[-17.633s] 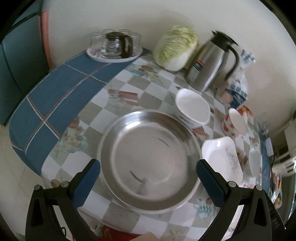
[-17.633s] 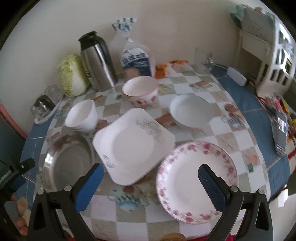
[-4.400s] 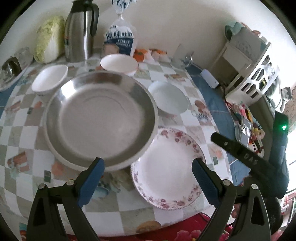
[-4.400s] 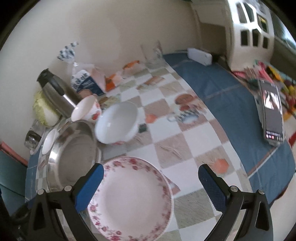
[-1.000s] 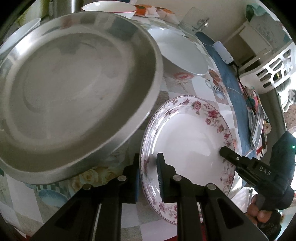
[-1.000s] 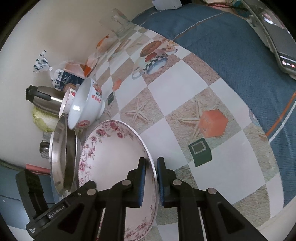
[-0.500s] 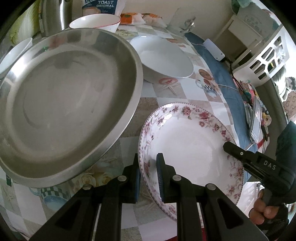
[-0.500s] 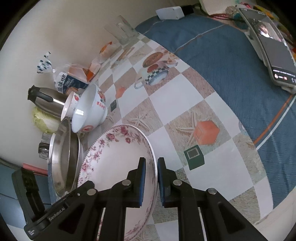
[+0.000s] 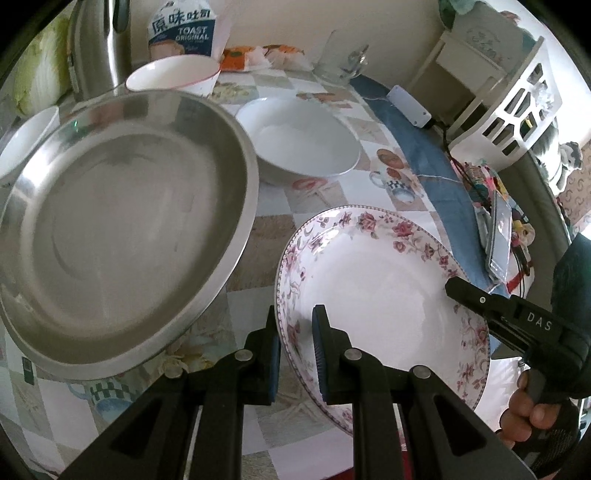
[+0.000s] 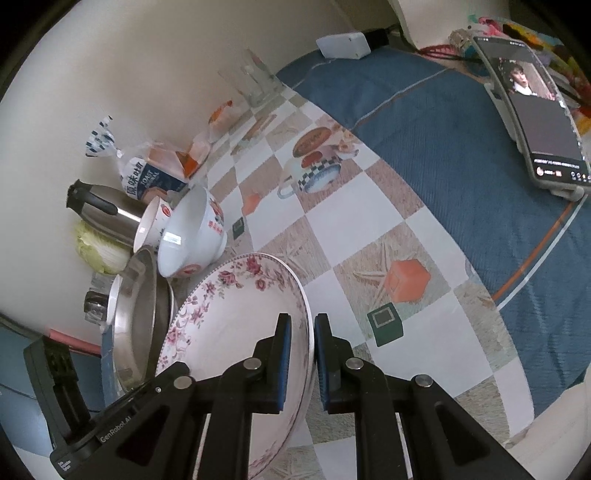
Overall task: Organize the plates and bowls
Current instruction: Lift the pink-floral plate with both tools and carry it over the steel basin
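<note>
You get soft, even daylight in both views, bright enough to read print on the blue-and-white toast bag [image 9: 181,31]. The round stainless steel basin [image 9: 122,229] smears pale reflections across its floor. A small glare spot sits on the white red-patterned bowl [image 10: 192,236] beside it. Fisheye bending curves everything towards the black corners, where detail goes soft.

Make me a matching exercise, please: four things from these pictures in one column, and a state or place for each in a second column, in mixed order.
1. floral plate
2. steel basin
3. phone
4. toast bag

a. on the blue cloth
b. by the wall
c. gripped at two rim points
d. left of the floral plate in the left wrist view

Pairs: 1-c, 2-d, 3-a, 4-b
</note>
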Motion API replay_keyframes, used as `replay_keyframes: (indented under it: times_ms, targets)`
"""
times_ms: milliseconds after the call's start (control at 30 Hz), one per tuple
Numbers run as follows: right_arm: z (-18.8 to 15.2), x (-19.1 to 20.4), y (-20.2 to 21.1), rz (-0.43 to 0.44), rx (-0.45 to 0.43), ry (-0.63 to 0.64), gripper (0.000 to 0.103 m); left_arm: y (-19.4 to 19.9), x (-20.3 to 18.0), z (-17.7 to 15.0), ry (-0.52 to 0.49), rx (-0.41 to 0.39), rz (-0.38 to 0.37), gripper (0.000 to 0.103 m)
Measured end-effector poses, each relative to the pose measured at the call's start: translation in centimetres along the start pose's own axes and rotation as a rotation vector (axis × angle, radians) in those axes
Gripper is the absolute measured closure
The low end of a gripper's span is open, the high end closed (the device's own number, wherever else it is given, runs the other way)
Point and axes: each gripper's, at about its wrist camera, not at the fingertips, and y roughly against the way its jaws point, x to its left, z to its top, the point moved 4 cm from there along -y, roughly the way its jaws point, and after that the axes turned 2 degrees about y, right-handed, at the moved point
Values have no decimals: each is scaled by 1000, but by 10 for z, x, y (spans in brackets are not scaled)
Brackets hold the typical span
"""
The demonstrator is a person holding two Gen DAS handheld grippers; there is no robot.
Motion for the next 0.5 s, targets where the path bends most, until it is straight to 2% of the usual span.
replay_keyframes:
  times_ms: [333, 500]
  targets:
    - [5, 13, 16, 17, -55, 22, 89, 23, -6, 8, -43, -67, 6, 86]
    - [7, 25, 22, 16, -74, 45, 89, 29, 0, 12, -18, -81, -11, 86]
